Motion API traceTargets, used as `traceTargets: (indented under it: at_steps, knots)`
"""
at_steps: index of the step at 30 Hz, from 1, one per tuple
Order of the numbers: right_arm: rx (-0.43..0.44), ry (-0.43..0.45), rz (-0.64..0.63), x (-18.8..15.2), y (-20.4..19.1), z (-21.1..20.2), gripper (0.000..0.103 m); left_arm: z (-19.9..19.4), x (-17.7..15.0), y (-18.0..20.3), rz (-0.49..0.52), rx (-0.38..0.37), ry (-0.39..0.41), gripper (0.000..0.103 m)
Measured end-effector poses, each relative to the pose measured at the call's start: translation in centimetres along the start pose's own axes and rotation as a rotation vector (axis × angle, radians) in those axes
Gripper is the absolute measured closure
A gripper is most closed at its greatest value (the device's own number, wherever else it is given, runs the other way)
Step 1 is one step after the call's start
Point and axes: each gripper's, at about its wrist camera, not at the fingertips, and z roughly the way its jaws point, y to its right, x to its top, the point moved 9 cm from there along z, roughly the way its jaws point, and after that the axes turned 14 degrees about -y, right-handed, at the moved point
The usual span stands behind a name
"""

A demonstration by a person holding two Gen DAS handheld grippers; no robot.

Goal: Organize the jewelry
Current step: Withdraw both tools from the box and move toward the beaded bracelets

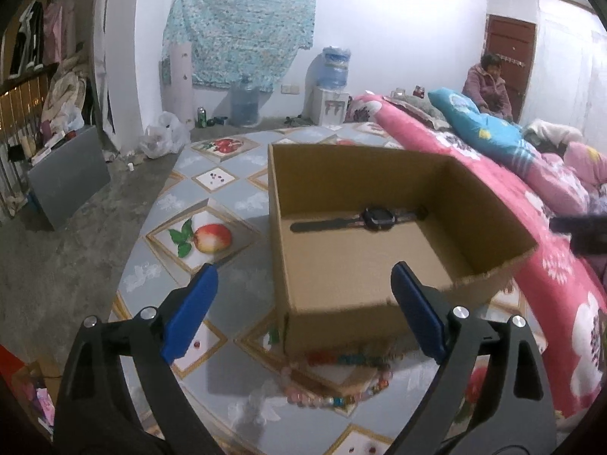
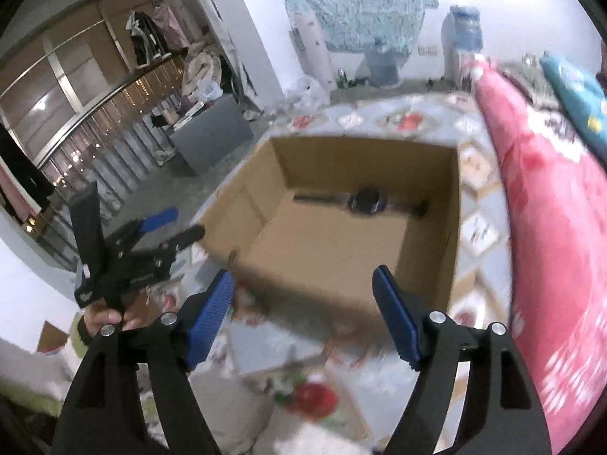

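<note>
Watch (image 1: 373, 219) is lying flat inside the cardboard box (image 1: 379, 292), against the base of the far wall: dark square-ish case, black strap stretched out straight to the left, shorter strap end to the right. Nothing else is showing in the box. Box is open-topped, plain brown, ragged torn edge on its right rim, sitting on the fruit-print cloth (image 1: 212, 204).

Bead bracelet (image 1: 334, 390) is lying on the cloth outside the box, right at its near bottom edge: pink, clear and multicoloured beads in a loop, part of it tucked against the box wall. Blurred, so bead count isn't readable.

Left gripper (image 1: 303, 276) is hovering over the near left corner of the box, jaws standing wide apart, blue pads gripping nothing. Right gripper (image 2: 303, 284) is sitting over the near rim of the same box, jaws also spread, nothing between them.

View differences:
- Left wrist view is giving the sharp picture: bracelet, apple print, box tear. It's catching only a dark blurred sliver at its right edge, can't tell what that is.
- Right wrist view is motion-blurred; the watch is just a dark smudge there and the bracelet isn't resolvable. But it's showing the left gripper from outside, at its left side, with the person's hand (image 2: 108, 318) on the handle below it.

Pink floral quilt (image 1: 538, 265) is running along the right of the box in both views. A seated person (image 1: 489, 87) is showing far back by the door (image 1: 510, 60), left wrist view only.
</note>
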Motion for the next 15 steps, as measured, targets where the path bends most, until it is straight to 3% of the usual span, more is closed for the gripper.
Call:
traceTargets:
  at_steps: [5, 9, 15]
  knots:
    - [0.05, -0.075, 0.137, -3.3, 1.2, 3.9, 0.029, 1.3, -1.8, 0.6, 0.02, 0.04, -0.051, 0.014]
    - [-0.002, -0.1, 0.244, -4.1, 2.8, 6.2, 0.029, 3.0, -2.6, 0.3, 0.01, 0.086, -0.096, 0.014]
    - [-0.039, -0.132, 0.297, -4.1, 3.6, 8.3, 0.026, 4.2, -2.9, 0.3, -0.002, 0.085, -0.122, 0.013]
